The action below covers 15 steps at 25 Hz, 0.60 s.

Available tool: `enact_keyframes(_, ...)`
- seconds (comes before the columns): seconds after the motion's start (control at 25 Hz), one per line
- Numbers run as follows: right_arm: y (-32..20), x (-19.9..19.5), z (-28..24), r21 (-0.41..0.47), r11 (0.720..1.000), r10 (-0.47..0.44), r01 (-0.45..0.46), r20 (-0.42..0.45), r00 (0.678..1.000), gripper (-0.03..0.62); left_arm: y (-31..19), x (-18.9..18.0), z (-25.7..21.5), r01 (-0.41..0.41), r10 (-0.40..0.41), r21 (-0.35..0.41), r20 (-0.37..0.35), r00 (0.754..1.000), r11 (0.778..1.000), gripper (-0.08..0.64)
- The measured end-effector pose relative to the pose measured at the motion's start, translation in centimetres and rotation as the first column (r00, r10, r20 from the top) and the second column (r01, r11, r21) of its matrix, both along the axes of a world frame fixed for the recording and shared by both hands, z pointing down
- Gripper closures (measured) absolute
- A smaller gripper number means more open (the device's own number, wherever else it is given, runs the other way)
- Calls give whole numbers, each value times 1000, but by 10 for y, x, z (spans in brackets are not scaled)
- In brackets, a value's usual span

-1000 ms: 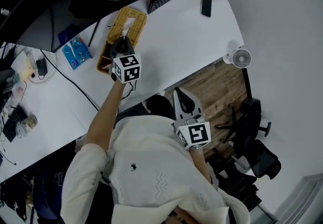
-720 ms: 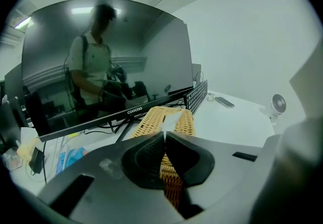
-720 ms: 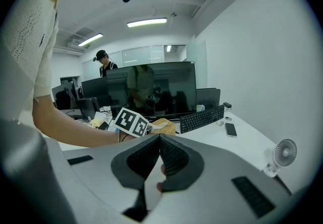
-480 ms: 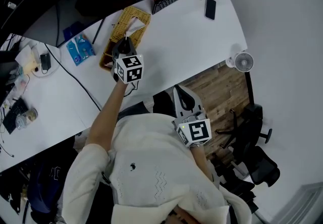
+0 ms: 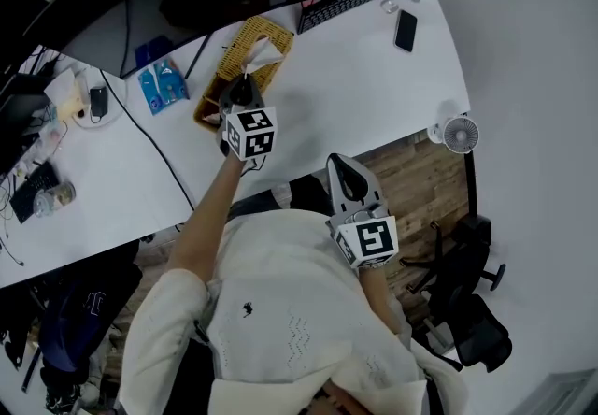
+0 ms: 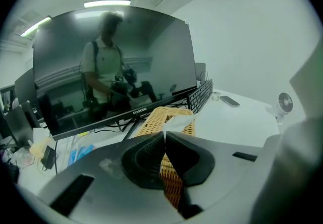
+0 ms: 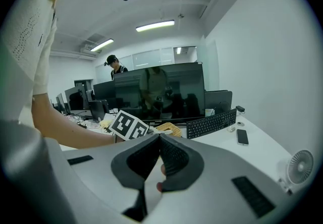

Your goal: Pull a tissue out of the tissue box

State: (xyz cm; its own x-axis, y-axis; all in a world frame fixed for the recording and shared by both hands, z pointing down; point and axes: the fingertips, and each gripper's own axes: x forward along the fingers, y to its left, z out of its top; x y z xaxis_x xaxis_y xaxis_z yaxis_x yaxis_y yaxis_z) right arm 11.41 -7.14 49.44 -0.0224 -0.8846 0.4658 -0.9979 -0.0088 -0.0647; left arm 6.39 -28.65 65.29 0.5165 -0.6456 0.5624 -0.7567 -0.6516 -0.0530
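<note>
L gripper (image 5: 244, 84): jaws shut on a corner of the tissue (image 5: 263, 52). Tips sit just above the near part of the tissue box (image 5: 272, 31).
Tissue: white, sticks up out of the box top, drawn to a point at the L jaw tips. Lower part is inside the box.
Tissue box: tan, woven, long. Lies on the white table (image 5: 374, 95), far side, left of centre, just in front of the monitor (image 6: 116, 66).
R gripper (image 5: 341, 163): jaws together at the tips, nothing betw. them. Held off the table's near edge, close to the person's body, over wood floor, well apart from the box.
L arm: bare forearm reaches out over the table toward the box.
Monitor: dark screen, stands behind the box at the far edge.
Kbd (image 5: 355, 0): black, far side, right of the box.
Phone (image 5: 405, 30): dark, flat on the table, just right of the kbd.
Fan (image 5: 461, 135): small, white, at the table's right edge.
Blue packs (image 5: 161, 86): on the table, left of the box, near it but not touching.
</note>
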Motion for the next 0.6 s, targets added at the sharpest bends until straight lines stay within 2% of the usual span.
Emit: enact_keyframes(0.6, -11, 28, -5, 25, 995, -98, 98, 1, 995, 591, 13, 4, -5, 59, -59, -2, 18, 998, 998, 546)
